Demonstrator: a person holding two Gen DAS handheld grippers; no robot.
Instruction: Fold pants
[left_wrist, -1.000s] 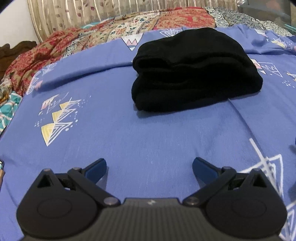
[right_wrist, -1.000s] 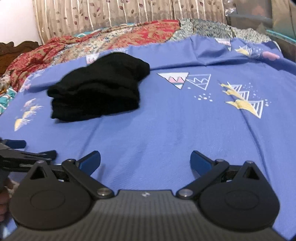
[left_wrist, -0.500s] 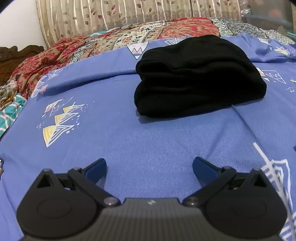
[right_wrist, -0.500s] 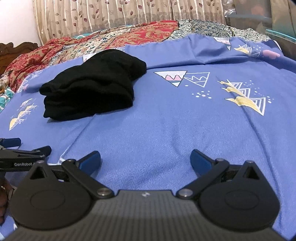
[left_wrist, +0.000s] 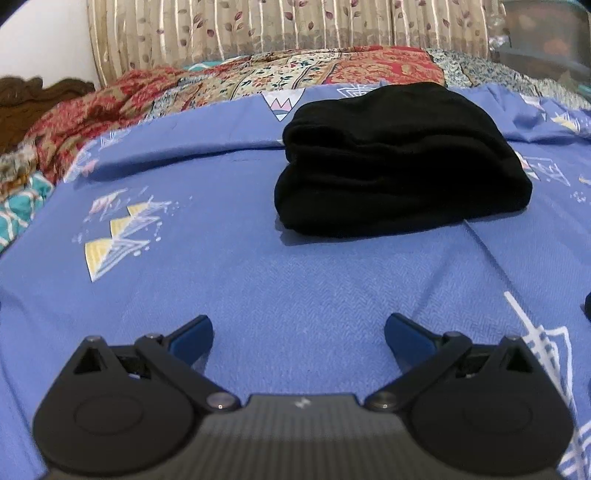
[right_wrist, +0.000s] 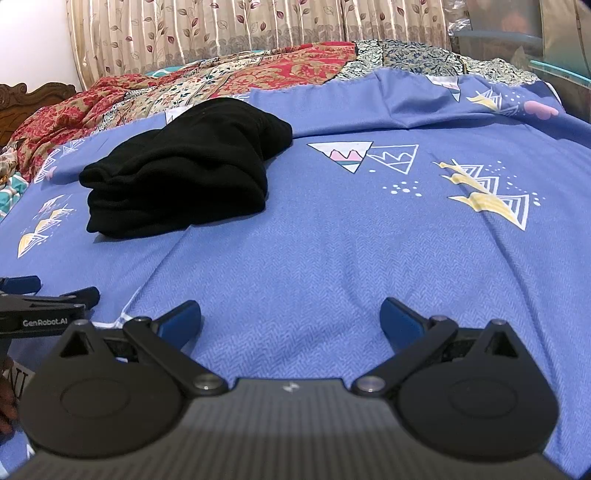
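Observation:
The black pants (left_wrist: 399, 166) lie folded in a thick stack on the blue bedsheet (left_wrist: 295, 280). In the right wrist view the pants (right_wrist: 184, 173) are at the left, beyond my grippers. My left gripper (left_wrist: 298, 334) is open and empty, low over the sheet, well short of the pants. My right gripper (right_wrist: 290, 321) is open and empty, to the right of the stack. The left gripper's fingers (right_wrist: 22, 284) show at the left edge of the right wrist view.
A red and cream patterned quilt (left_wrist: 258, 77) lies bunched along the far side of the bed. Patterned curtains (right_wrist: 258, 26) hang behind it. A dark wooden headboard (left_wrist: 33, 96) stands at the far left. The sheet (right_wrist: 369, 240) has printed triangle motifs.
Both grippers have drawn back and tilted slightly, so the pants sit a little farther off and lower in view. Both stay open. The pants have not moved.

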